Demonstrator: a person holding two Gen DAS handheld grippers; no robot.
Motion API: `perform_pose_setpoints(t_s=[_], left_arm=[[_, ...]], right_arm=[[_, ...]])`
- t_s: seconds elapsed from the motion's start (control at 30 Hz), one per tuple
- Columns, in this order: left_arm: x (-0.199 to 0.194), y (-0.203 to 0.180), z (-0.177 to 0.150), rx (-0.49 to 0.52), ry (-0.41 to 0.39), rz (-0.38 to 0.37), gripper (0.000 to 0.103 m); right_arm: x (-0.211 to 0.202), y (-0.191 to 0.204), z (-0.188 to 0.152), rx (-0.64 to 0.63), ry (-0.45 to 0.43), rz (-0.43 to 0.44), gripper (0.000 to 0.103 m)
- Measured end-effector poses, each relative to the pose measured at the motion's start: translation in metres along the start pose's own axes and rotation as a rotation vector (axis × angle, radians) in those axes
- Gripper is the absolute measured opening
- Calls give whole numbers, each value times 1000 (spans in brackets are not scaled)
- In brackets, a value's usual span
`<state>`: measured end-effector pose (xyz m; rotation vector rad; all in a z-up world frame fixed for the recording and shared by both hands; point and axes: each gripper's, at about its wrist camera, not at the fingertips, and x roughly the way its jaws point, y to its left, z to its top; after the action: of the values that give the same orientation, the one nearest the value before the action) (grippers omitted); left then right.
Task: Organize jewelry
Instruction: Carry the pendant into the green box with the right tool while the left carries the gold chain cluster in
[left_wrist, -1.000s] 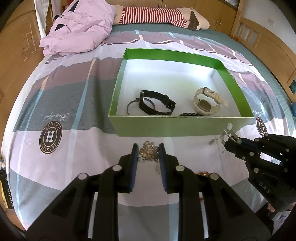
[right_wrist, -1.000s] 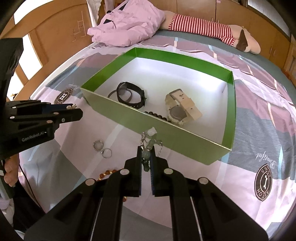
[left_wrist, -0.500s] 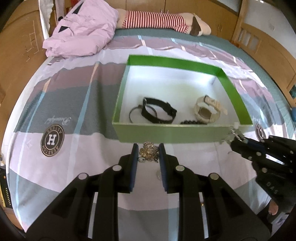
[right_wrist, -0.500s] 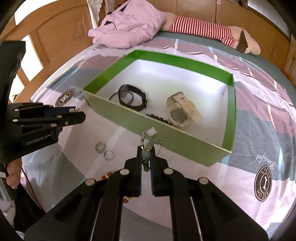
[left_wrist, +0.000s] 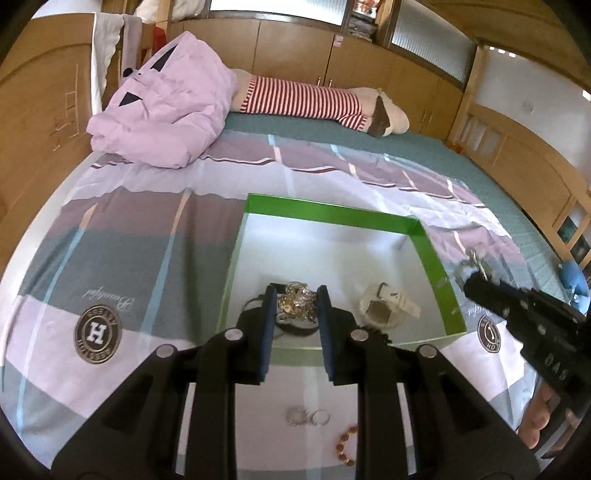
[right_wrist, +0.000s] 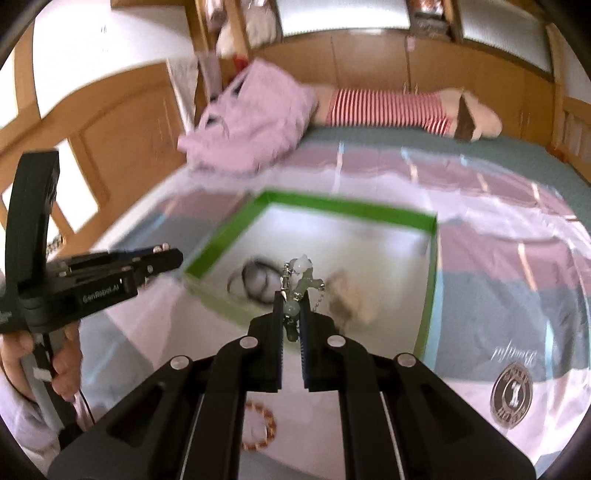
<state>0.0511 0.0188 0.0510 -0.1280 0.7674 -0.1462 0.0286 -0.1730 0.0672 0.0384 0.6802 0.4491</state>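
With my left gripper (left_wrist: 295, 306) clamped on a gold tangle (left_wrist: 297, 303) and my right gripper (right_wrist: 291, 314) on a beaded charm (right_wrist: 300, 282), both ahead over the green box (left_wrist: 432, 254), dangling chains could slip free short of it.

We take the green box (left_wrist: 430, 243) as our landmark. In the left wrist view, the black watch (left_wrist: 295, 325) inside it sits mostly behind the left gripper (left_wrist: 295, 306) and the gold cluster (left_wrist: 297, 302) it grips, so we cannot make out its shape. The box's near wall is largely covered by the gripper's fingers (left_wrist: 267, 314). The beaded bracelet (left_wrist: 345, 443), on the bedspread in front of the box, is partly hidden by a finger arm. In the right wrist view everything within the box (right_wrist: 430, 288) is smeared: the dark watch (right_wrist: 256, 280) and pale watch (right_wrist: 351, 299) are only blurs. The person's hand (right_wrist: 62, 365), left of the box, is cut by the frame edge.
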Motion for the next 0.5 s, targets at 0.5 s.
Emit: perform_pose_setpoints(t_s=[0.5], left_arm=[[58,9,5,-37,114,7,22]], right_arm=[[53,-16,-7,64,81,-156,7]])
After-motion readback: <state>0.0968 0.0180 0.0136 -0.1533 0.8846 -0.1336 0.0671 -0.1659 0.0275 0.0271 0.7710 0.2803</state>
